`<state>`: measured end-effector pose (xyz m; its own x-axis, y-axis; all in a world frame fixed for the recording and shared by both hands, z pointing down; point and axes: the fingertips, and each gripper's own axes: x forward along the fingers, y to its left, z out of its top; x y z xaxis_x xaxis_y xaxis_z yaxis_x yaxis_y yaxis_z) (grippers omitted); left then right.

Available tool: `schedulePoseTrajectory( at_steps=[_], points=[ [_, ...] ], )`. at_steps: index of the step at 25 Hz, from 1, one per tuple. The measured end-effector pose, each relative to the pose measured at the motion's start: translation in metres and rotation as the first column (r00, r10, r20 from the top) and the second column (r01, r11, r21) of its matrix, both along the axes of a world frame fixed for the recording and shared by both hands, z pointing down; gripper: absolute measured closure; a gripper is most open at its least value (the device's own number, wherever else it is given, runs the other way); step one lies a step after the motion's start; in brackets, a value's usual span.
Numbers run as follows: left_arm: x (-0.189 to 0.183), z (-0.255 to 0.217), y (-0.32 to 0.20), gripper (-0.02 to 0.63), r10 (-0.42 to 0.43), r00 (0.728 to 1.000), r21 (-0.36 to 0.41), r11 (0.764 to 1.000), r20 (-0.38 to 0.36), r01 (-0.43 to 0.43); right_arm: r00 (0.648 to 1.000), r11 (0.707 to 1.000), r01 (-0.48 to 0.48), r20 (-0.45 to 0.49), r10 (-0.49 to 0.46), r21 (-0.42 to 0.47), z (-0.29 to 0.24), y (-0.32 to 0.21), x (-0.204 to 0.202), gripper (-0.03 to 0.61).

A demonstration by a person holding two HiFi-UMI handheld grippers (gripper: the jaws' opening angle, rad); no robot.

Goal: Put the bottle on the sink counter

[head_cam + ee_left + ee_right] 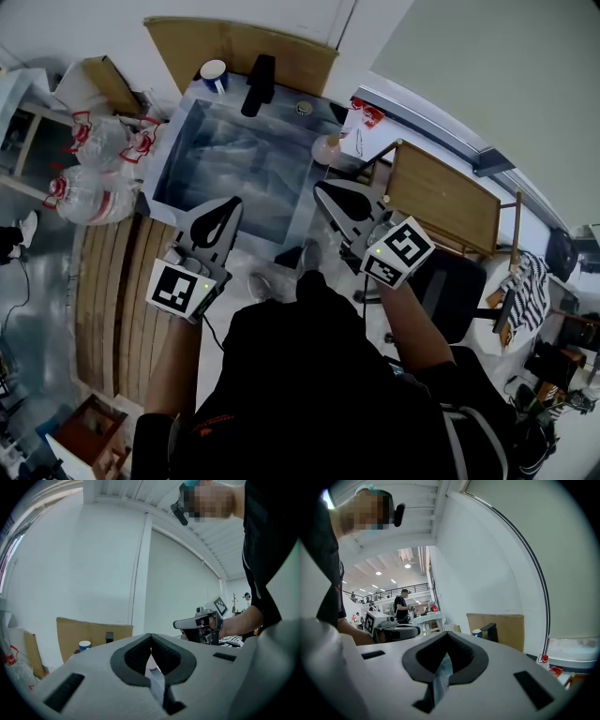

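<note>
1. Left hand-held gripper (232,201): jaws pressed pad to pad with nothing between them. It hangs over the near left part of the sink (234,169), pointing roughly level across the basin.
2. Right hand-held gripper (319,186): jaws likewise fully together and empty. It sits over the sink's near right corner, aimed toward the faucet (258,84) and the cup (214,73).
3. Bottle (328,148): a small pale object stands on the table (281,108), on the strip along the sink's right edge. It is near the right gripper's tip but apart from it, and neither gripper touches it.
4. Progress, as a judgement: if this is the task's bottle, it is already on the table beside the sink and the placing looks done. Only drawing the grippers away would be left.
5. Caveat: large clear jugs (89,183) with red handles lie well off to the left. I cannot rule out that one of them is the bottle meant, in which case nothing has started.
6. Look of the bottle: round from above, pinkish and translucent, apparently upright. Its cap and label are too blurred to read.
</note>
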<state>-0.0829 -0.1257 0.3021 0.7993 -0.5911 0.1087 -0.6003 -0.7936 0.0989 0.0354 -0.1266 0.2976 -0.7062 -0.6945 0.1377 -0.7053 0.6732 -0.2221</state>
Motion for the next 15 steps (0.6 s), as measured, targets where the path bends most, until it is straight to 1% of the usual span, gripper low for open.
schedulePoseTrajectory(
  at_steps=[15],
  points=[
    [0.013, 0.002, 0.000, 0.595, 0.001, 1.000, -0.004, 1.000, 0.000, -0.001, 1.000, 0.999, 0.001, -0.004, -0.001, -0.041, 0.015, -0.002, 0.011, 0.574]
  ],
)
